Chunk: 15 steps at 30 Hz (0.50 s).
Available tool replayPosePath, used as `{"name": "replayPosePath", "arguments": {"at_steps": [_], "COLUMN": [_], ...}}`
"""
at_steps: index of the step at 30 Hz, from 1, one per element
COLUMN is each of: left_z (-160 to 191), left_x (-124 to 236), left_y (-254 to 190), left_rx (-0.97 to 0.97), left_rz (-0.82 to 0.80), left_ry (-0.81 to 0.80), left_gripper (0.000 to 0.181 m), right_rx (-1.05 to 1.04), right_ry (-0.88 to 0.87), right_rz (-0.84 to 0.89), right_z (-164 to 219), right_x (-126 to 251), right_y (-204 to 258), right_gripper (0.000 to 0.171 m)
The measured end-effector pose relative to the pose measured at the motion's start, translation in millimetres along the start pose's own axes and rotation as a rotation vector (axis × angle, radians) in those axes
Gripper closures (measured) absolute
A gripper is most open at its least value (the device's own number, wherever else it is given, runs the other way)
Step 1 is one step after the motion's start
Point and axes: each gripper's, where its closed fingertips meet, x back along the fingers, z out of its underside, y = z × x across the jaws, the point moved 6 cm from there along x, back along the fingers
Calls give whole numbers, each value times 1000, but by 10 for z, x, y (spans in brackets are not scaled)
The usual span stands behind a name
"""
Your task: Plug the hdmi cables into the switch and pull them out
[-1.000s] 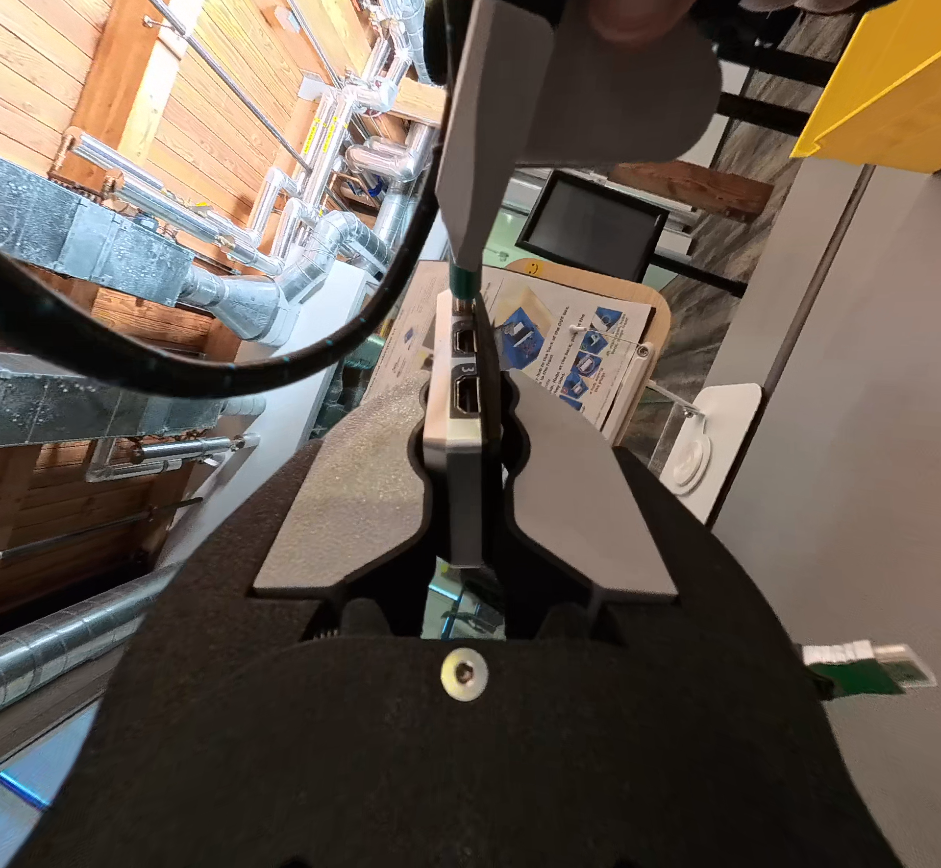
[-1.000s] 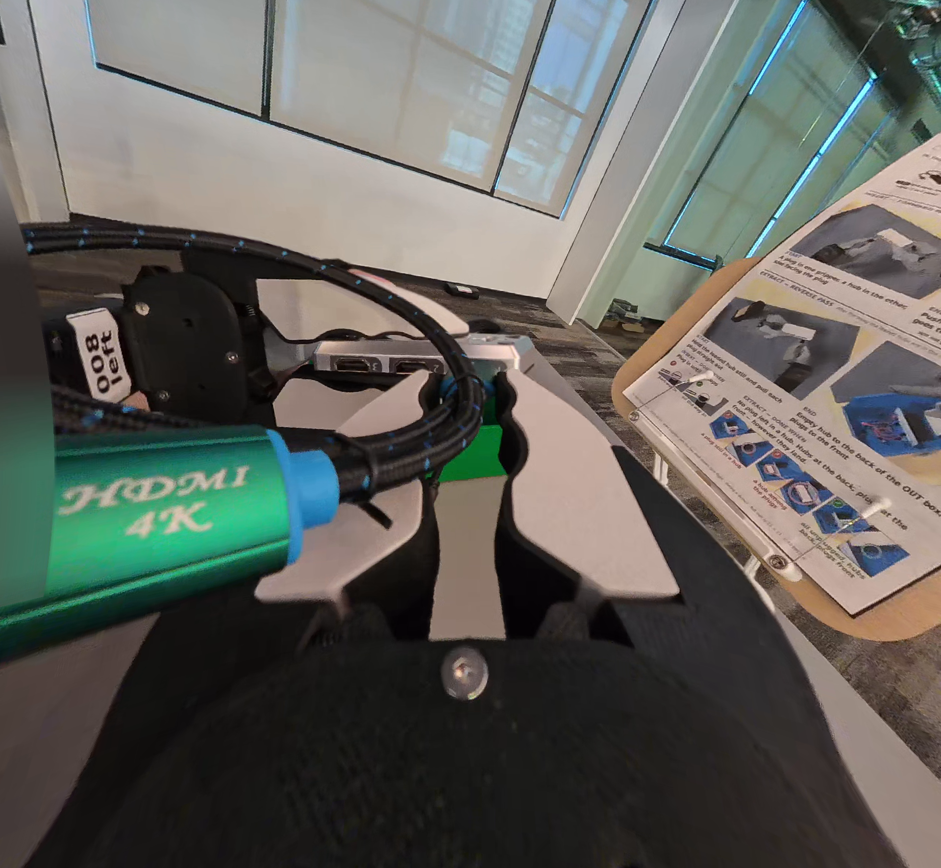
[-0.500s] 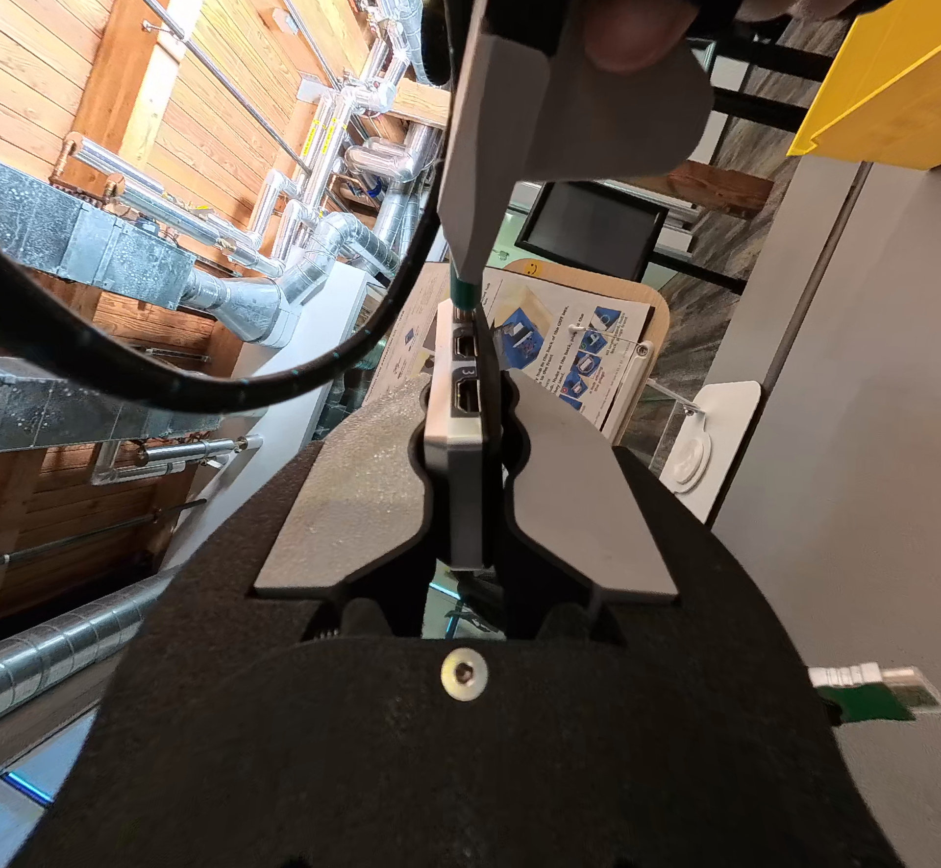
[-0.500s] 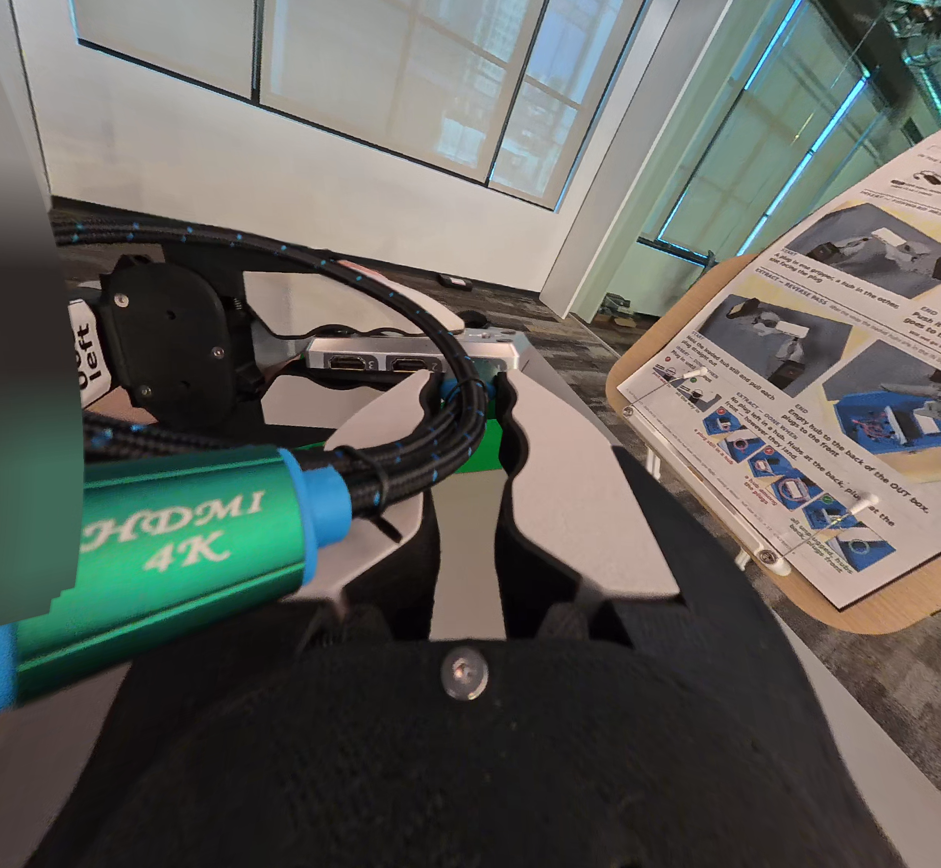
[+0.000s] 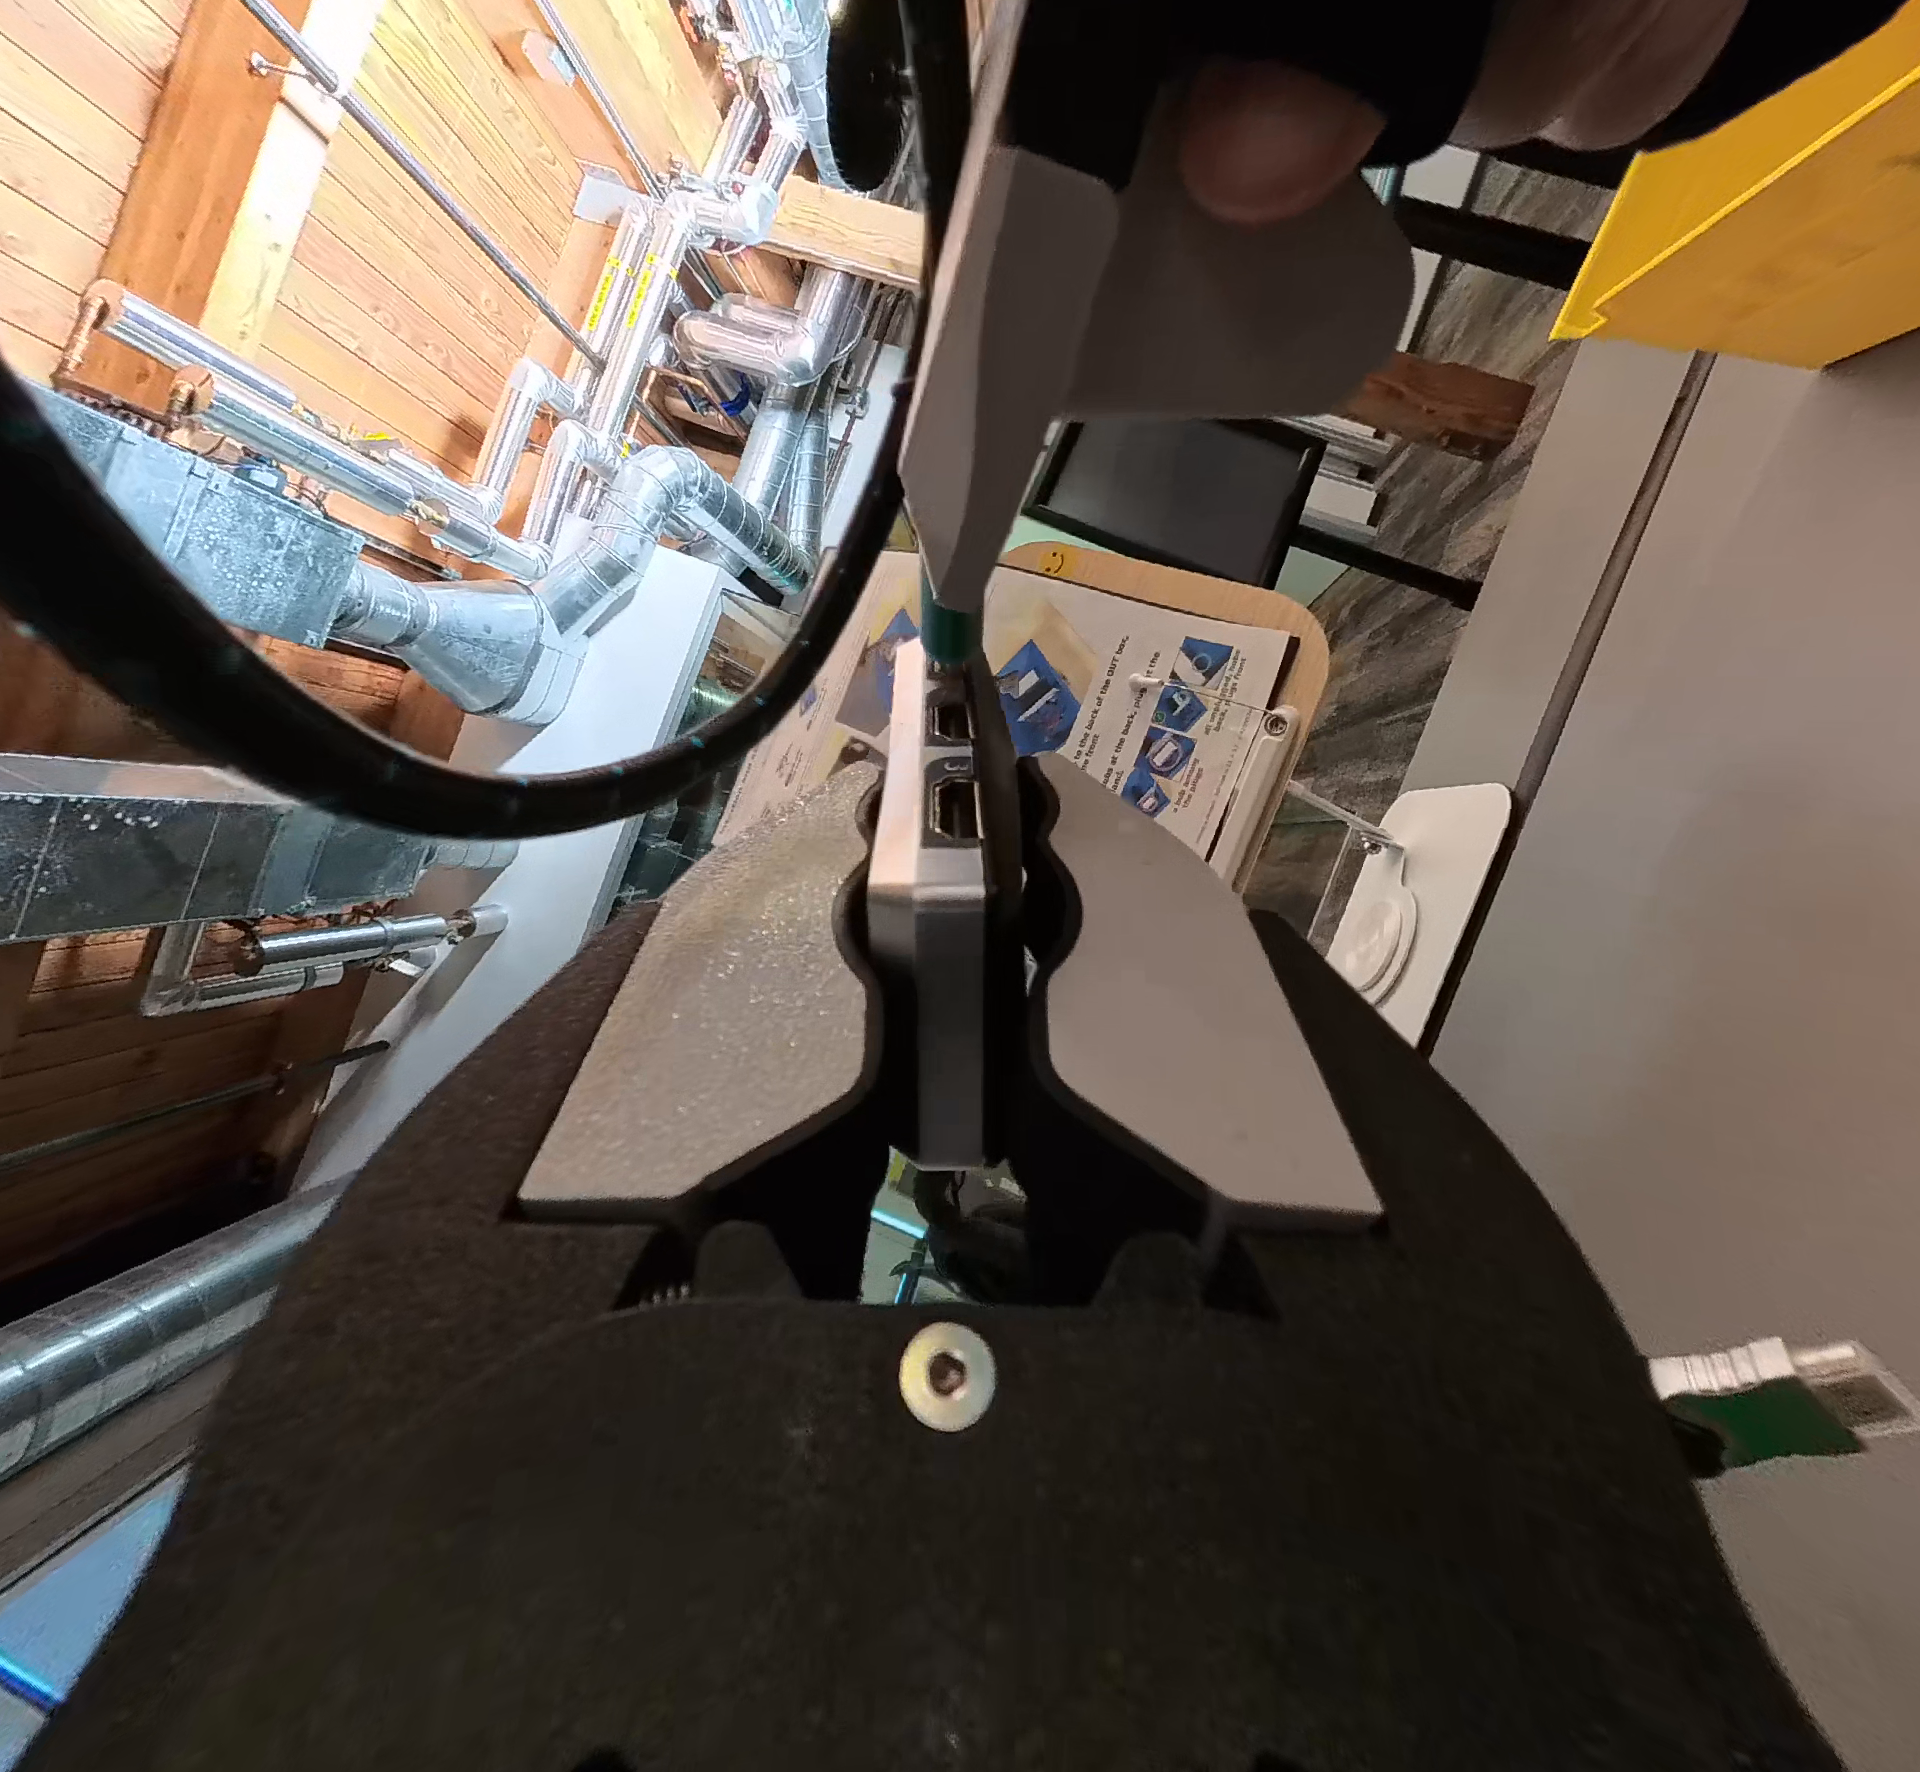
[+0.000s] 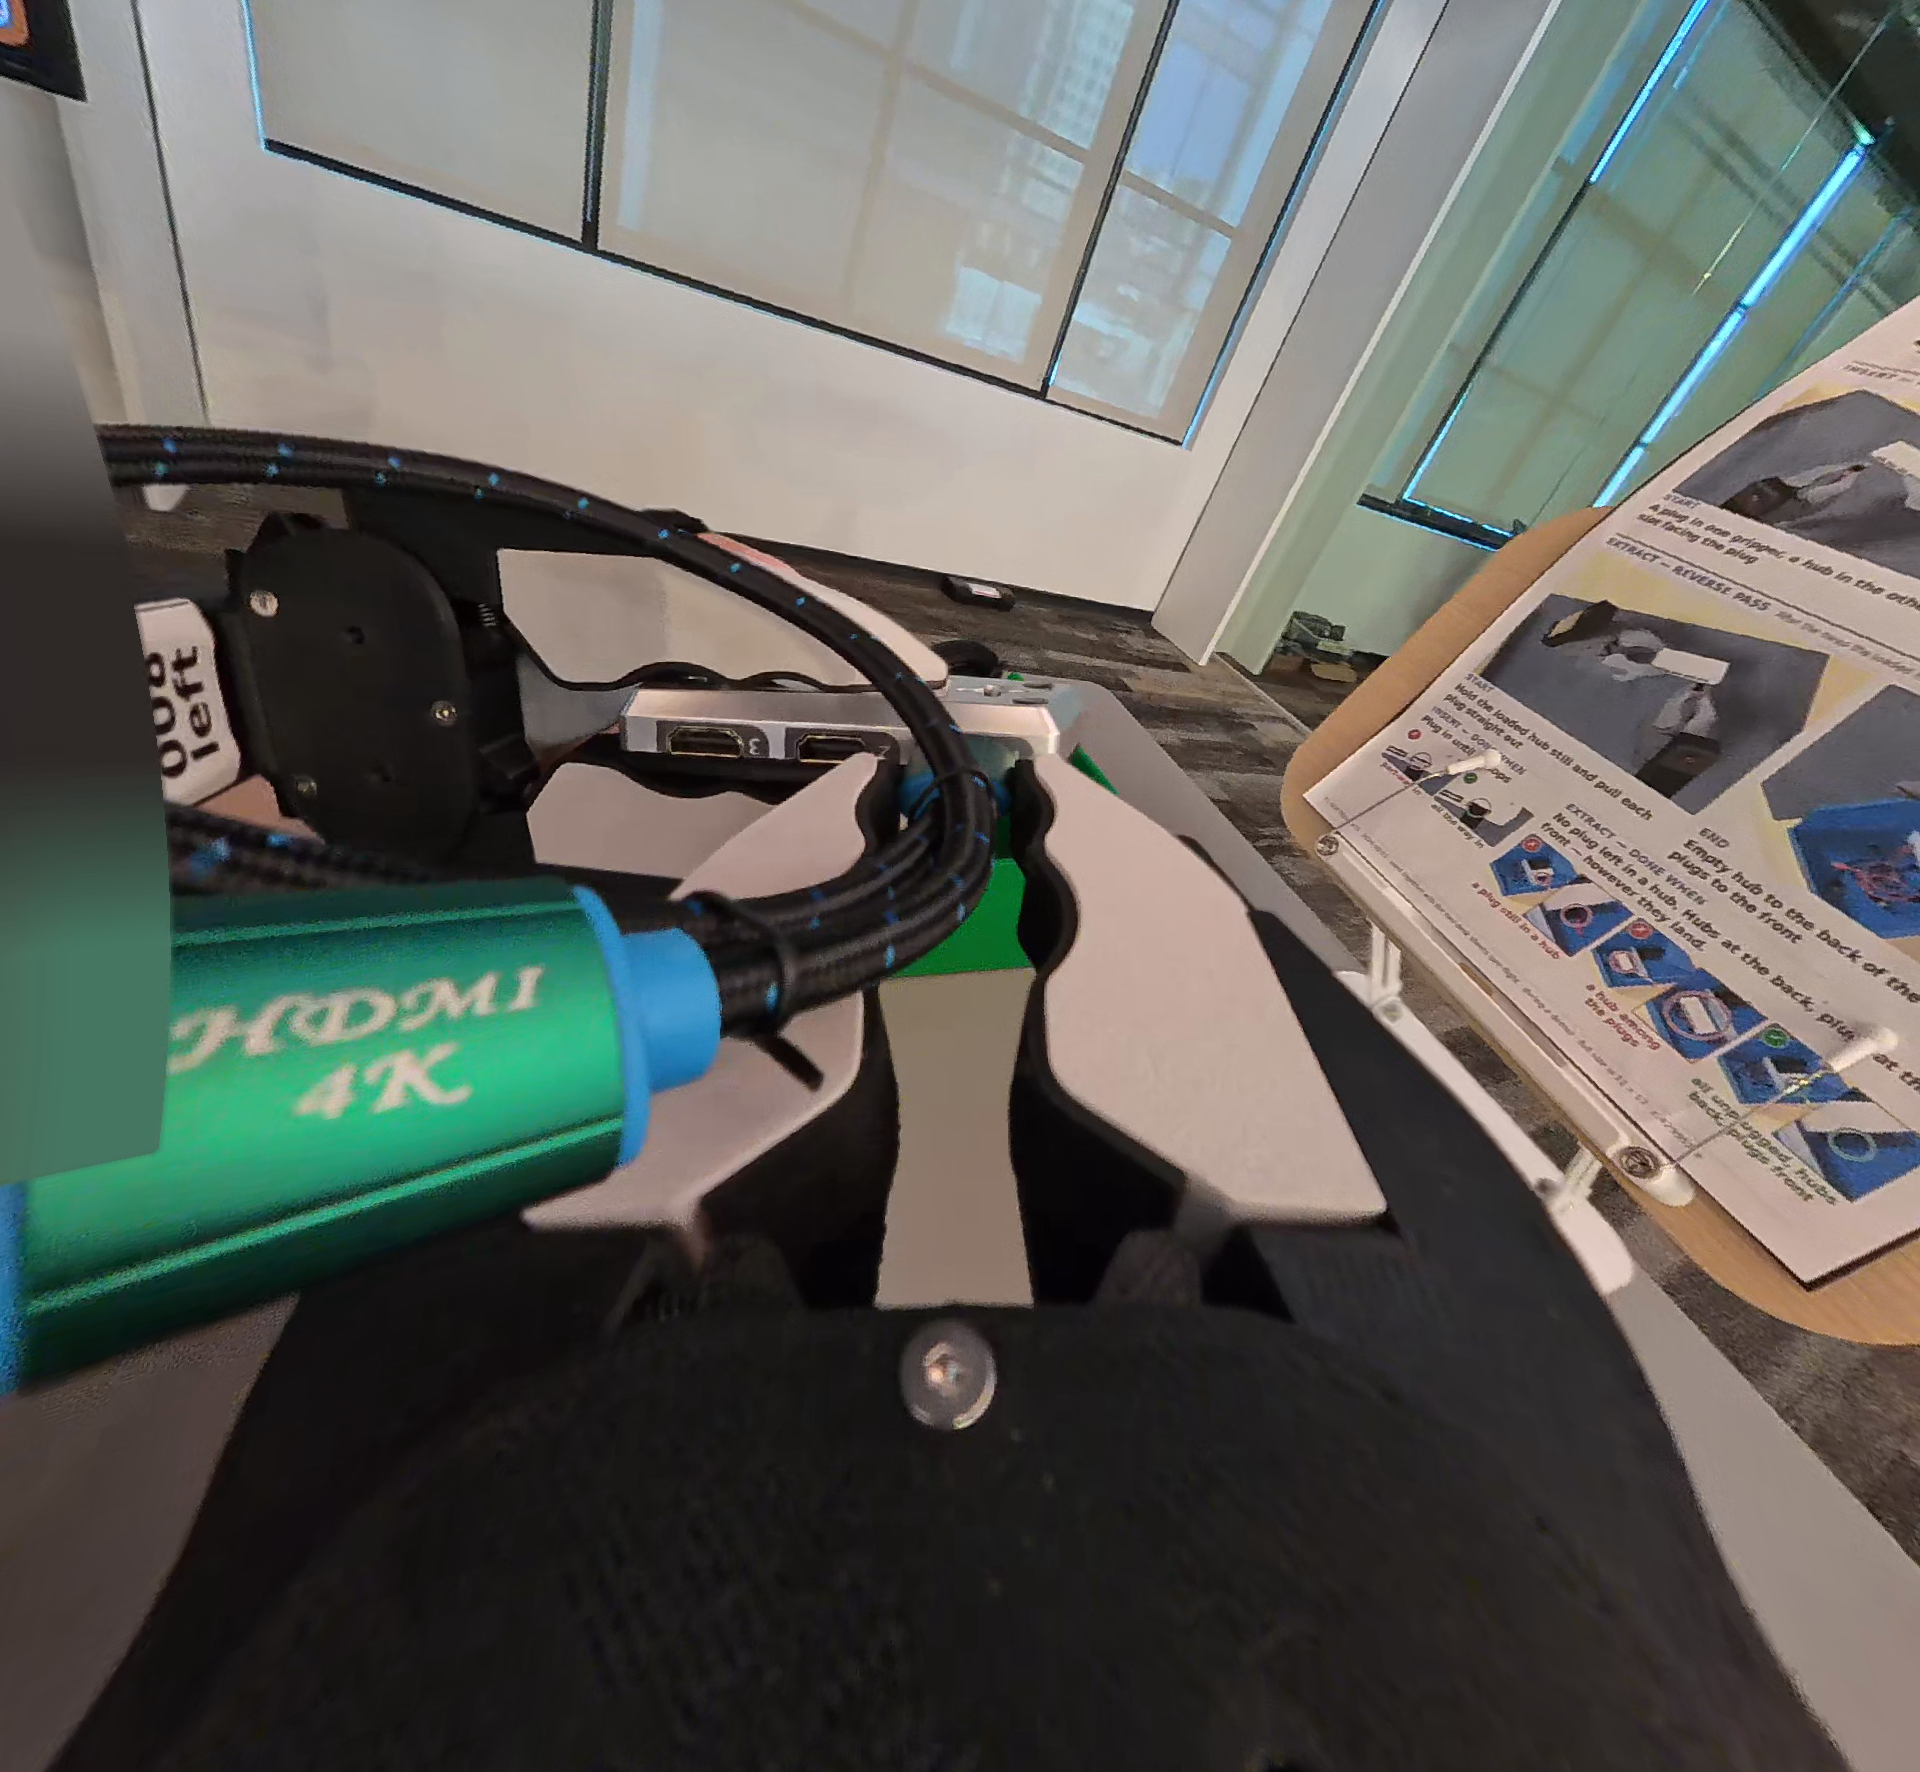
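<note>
My left gripper (image 5: 951, 787) is shut on the silver HDMI switch (image 5: 928, 901) and holds it edge-on, two empty ports facing the camera. My right gripper (image 6: 951, 777) is shut on a green HDMI plug (image 5: 948, 626) whose tip meets the switch's far end port; I cannot tell whether it is fully in. In the right wrist view the switch (image 6: 821, 740) lies just past my fingertips. The black braided cable (image 6: 790, 600) loops over it. The cable's other green plug (image 6: 364, 1078) hangs close to the camera. A hand (image 5: 1278, 143) holds the right gripper.
An instruction sheet on a wooden board (image 6: 1662, 891) stands to the right. A green block (image 6: 1086, 772) sits on the grey table (image 5: 1714, 891) under the right gripper. A yellow bin (image 5: 1766, 216) and a white stand (image 5: 1444, 881) are nearby. Another green plug (image 5: 1766, 1410) lies on the table. The tips of both grippers are at nearly the same place.
The right gripper has shifted and tilted slightly while keeping the plug at the switch's end port. The left gripper still clamps the switch in the same way.
</note>
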Motion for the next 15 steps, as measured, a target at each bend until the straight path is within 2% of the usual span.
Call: {"name": "replayPosePath", "arguments": {"at_steps": [4, 9, 15], "left_z": [-41, -15, -4], "left_x": [14, -30, -102], "left_y": [-10, -48, -107], "left_rx": [19, 10, 204], "left_rz": [6, 38, 116], "left_ry": [-20, 2, -12], "left_gripper": [160, 159, 156], "right_rx": [-78, -50, 99], "right_ry": [-43, -21, -14], "right_rz": [-41, -20, 87], "right_z": [36, 91, 55], "right_x": [-11, -21, -6], "right_y": [-31, -72, -88], "right_gripper": [151, 148, 151]}}
